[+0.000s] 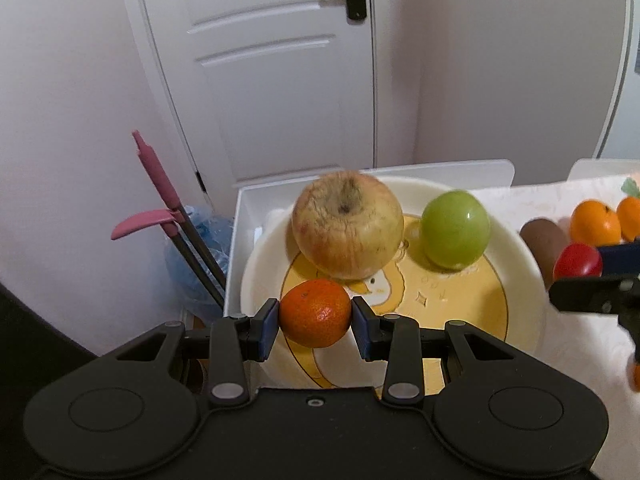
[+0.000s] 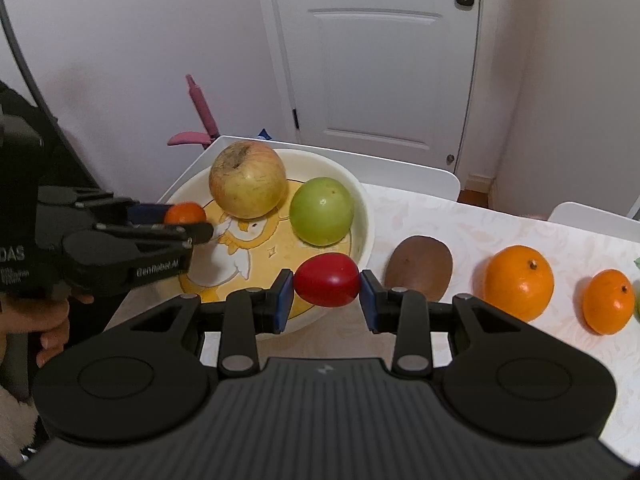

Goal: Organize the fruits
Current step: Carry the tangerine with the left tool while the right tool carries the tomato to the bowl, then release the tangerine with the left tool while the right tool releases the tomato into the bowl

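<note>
My left gripper (image 1: 315,322) is shut on a small tangerine (image 1: 315,314) and holds it over the near left part of the yellow cartoon plate (image 1: 516,280). A wrinkled apple (image 1: 347,225) and a green fruit (image 1: 456,234) lie in the plate. My right gripper (image 2: 327,290) is shut on a red tomato (image 2: 327,285) above the plate's near right rim (image 2: 366,216). In the right wrist view the left gripper (image 2: 192,222) with the tangerine (image 2: 185,213) shows at the left, and the apple (image 2: 249,184) and green fruit (image 2: 322,210) sit behind.
A brown kiwi (image 2: 420,270) and two oranges (image 2: 519,282) (image 2: 608,301) lie in a row on the white tablecloth (image 2: 480,224) right of the plate. A pink-handled broom and dustpan (image 1: 160,200) lean left of the table. A white door (image 2: 380,60) stands behind.
</note>
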The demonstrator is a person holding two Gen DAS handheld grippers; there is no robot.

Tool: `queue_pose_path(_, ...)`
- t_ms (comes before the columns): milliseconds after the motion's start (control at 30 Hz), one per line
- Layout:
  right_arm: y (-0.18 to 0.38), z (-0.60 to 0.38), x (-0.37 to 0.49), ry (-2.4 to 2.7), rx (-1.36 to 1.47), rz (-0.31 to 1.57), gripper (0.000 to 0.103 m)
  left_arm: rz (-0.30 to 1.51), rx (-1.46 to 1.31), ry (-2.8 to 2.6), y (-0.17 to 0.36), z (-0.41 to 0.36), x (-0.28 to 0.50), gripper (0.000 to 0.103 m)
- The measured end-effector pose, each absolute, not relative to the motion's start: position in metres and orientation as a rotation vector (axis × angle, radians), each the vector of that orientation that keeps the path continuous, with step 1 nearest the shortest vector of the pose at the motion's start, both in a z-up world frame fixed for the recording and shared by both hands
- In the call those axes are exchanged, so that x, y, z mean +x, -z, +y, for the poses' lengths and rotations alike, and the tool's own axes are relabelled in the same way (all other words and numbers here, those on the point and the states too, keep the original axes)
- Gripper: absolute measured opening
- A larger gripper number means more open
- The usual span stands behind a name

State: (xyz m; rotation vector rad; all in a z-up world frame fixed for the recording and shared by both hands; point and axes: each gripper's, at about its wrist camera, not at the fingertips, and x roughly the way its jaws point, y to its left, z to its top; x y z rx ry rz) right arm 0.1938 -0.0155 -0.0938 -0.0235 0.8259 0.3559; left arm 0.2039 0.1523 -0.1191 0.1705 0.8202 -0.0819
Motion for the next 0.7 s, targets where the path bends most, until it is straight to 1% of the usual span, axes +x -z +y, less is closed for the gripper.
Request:
queue_pose_path(133,0.092,-0.019,0.195,-0.345,-0.011,0.825,0.05,0.826,0.188,0.09,0.123,0.149,0.205,0.043)
queue_pose_path(167,0.092,-0.02,0.196,-0.343,-0.007,0.824,0.05,0.822,0.194,0.089,0.123,0.148,0.205,0.047)
queue_pose_path(200,0.091,-0.021,0.197,-0.342,-0.003,0.824,0.05,0.816,0.201,0.089,0.123,0.146,0.204,0.05)
queue_pose_path(267,0.09,-0.022,0.198,-0.341,0.0,0.821,0.05,0.804,0.207,0.088,0.121,0.145,0.202,0.066)
queue_pose_path(300,0.089,-0.023,0.198,-0.342,0.001,0.82,0.05,0.798,0.206,0.093,0.119,0.145,0.2,0.069)
queue_pose_path(333,0.088,-0.025,0.199,-0.345,0.002,0.819,0.05,0.792,0.207,0.093,0.118,0.145,0.198,0.077)
queue_pose_path(367,0.087,-0.025,0.2,-0.348,0.001,0.817,0.05,0.781,0.208,0.088,0.115,0.145,0.195,0.081)
queue_pose_path(433,0.085,-0.026,0.202,-0.358,-0.009,0.811,0.05,0.769,0.198,0.088,0.111,0.145,0.19,0.082)
queue_pose_path(500,0.083,-0.028,0.206,-0.367,-0.017,0.808,0.05,0.766,0.175,0.086,0.108,0.146,0.184,0.085)
queue_pose_path(567,0.083,-0.028,0.209,-0.377,-0.024,0.808,0.05,0.762,0.159,0.079,0.105,0.147,0.178,0.093)
queue_pose_path(700,0.085,-0.028,0.215,-0.4,-0.037,0.815,0.05,0.758,0.136,0.069,0.102,0.148,0.166,0.095)
